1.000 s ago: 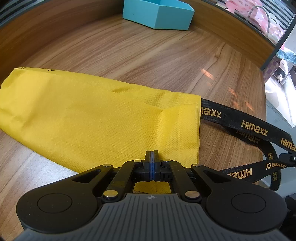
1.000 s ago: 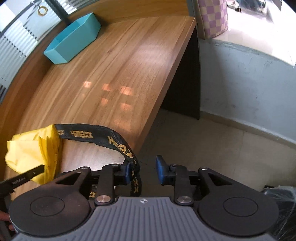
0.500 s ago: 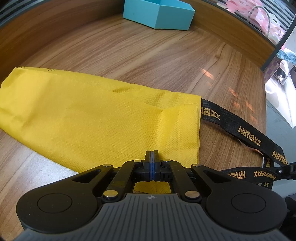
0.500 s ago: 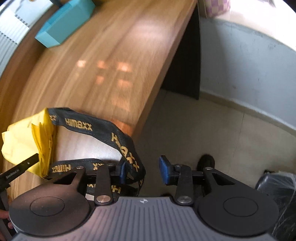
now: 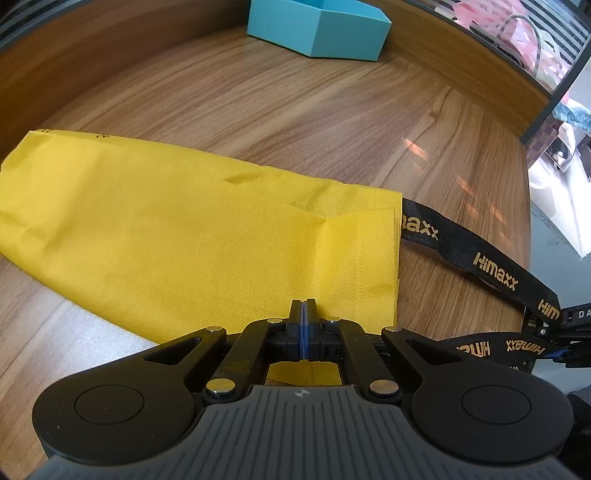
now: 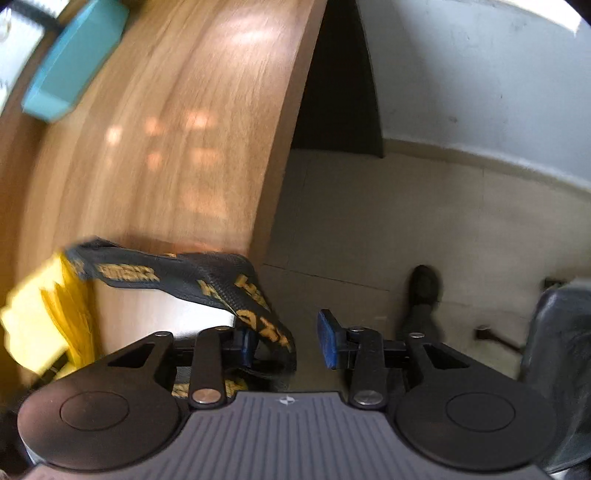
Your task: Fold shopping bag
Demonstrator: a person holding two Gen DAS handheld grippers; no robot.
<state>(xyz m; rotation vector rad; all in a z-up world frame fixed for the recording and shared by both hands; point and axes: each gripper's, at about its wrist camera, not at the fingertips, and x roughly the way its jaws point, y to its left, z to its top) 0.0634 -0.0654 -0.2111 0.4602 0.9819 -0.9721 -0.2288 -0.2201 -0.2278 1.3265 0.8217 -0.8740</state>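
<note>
Left wrist view shows my left tool [image 5: 303,308] shut, tips pressing the near edge of the bag [image 5: 192,236], which lies flat on the counter [image 5: 295,122]. Its strap [image 5: 491,273] runs off toward 3 o'clock. Only the right wrist view shows my right tool [image 6: 286,341] narrowing with the strap against one pad, the other clear. The strap could slip out sideways, or my pull could drag the bag askew.

One yellow bag [image 5: 184,236], two black straps [image 5: 491,273], one teal box [image 5: 317,27].
</note>
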